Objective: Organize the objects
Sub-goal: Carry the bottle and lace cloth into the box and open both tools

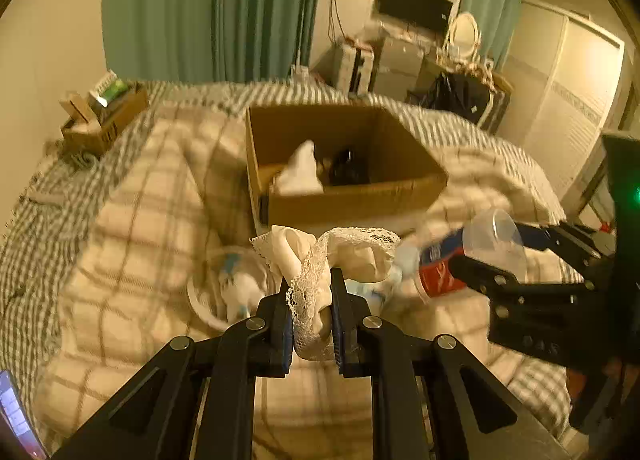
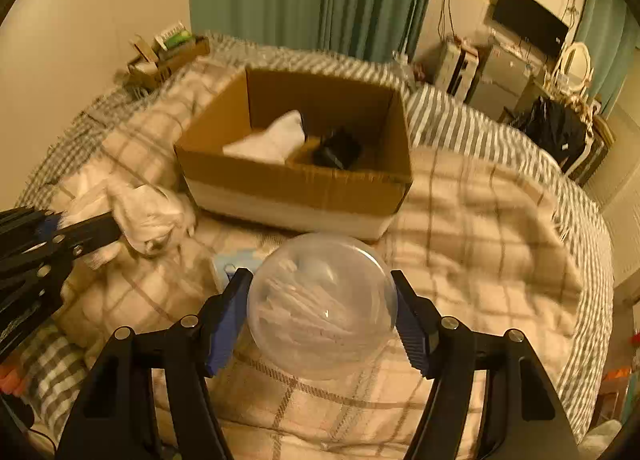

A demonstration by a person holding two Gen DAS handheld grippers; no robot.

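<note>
My left gripper is shut on a white lace-trimmed cloth and holds it above the bed, in front of the open cardboard box. It also shows in the right wrist view. My right gripper is shut on a clear plastic jar of cotton swabs with a red and blue label. The box holds a white cloth and a black object.
A plaid blanket covers the striped bed. A white bowl-like item and a blue packet lie on the blanket near the grippers. A small cardboard box of items sits at the bed's far left corner. Furniture and a TV stand beyond.
</note>
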